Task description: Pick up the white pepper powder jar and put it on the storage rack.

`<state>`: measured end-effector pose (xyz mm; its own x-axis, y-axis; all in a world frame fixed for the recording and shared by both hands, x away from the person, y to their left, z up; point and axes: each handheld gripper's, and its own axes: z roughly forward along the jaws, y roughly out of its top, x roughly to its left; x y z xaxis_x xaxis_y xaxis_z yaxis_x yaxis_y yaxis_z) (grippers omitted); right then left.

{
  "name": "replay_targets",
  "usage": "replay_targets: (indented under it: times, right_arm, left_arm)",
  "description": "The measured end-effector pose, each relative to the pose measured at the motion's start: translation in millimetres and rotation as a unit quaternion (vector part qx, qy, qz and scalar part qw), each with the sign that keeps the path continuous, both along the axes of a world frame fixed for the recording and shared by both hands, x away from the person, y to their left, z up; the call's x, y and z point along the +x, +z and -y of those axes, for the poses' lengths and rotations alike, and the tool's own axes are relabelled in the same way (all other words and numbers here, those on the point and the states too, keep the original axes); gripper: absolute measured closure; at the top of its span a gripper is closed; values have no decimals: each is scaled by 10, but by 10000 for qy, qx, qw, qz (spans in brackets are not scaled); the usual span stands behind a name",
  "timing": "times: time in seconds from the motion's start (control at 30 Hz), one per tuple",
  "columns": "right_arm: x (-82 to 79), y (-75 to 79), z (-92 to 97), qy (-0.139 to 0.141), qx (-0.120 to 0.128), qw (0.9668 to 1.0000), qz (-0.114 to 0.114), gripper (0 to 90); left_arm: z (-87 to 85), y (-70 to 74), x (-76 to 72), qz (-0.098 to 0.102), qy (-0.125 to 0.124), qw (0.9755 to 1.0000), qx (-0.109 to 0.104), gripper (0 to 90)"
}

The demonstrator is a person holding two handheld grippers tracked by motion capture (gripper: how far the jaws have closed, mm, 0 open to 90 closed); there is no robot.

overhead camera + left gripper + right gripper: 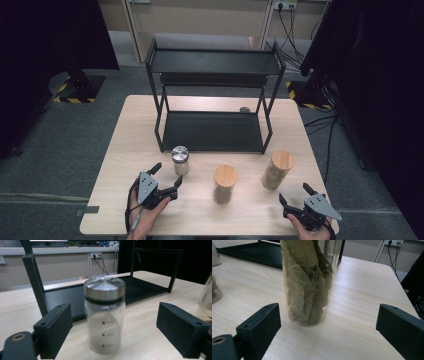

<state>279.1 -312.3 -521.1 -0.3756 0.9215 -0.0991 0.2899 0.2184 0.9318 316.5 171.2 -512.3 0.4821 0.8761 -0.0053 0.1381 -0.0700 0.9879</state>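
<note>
High view: a person's two hands are holding one tool each at the lower edge of the frame, over a light wooden counter [120, 150]. The left tool [167, 176], at lower left, is standing with its jaws spread on either side of a steel-lidded glass jar [180, 160], the pads clear of the glass. The right tool [295, 195], at lower right, is likewise spread wide and is holding nothing; it is pointing toward a tall bay-leaf jar [277, 170] with a wooden lid, near but apart.

A shorter wooden-lidded jar [225, 183] is standing at lower centre, between the other two. A black two-tier rack [215, 62], both shelves bare, is occupying the upper centre.

Step in hand, as judged: the approach before grasping, each tool lining up on its jar. The next move is calling for the left tool to advance slightly and close squarely below the lid, keeping the jar upright.

Left gripper view: small dark printed marks are showing on the glass at centre, too blurred to read. No brand is legible.
</note>
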Motion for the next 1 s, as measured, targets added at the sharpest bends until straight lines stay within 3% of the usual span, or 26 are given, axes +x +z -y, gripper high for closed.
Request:
replay_targets:
  times: [0.1, 0.33, 0.47, 0.73, 1.0]
  right_arm:
    - [-1, 0, -2, 7, -4, 10000, 2, 59]
    - [-2, 0, 3, -4, 22, 10000, 3, 60]
    - [-2, 0, 0, 3, 22, 10000, -4, 60]
    - [3, 1, -1, 6, 31, 10000, -35, 61]
    - [5, 1, 4, 10, 58, 10000, -45, 62]
  left_arm:
    - [47, 34, 146, 77, -6, 10000, 44, 164]
    - [125, 49, 337, 73, 23, 9999, 112, 199]
    - [141, 51, 393, 79, 61, 9999, 107, 216]
    - [142, 2, 519, -105, -10, 9999, 39, 260]
    - [182, -3, 566, -63, -71, 9999, 33, 309]
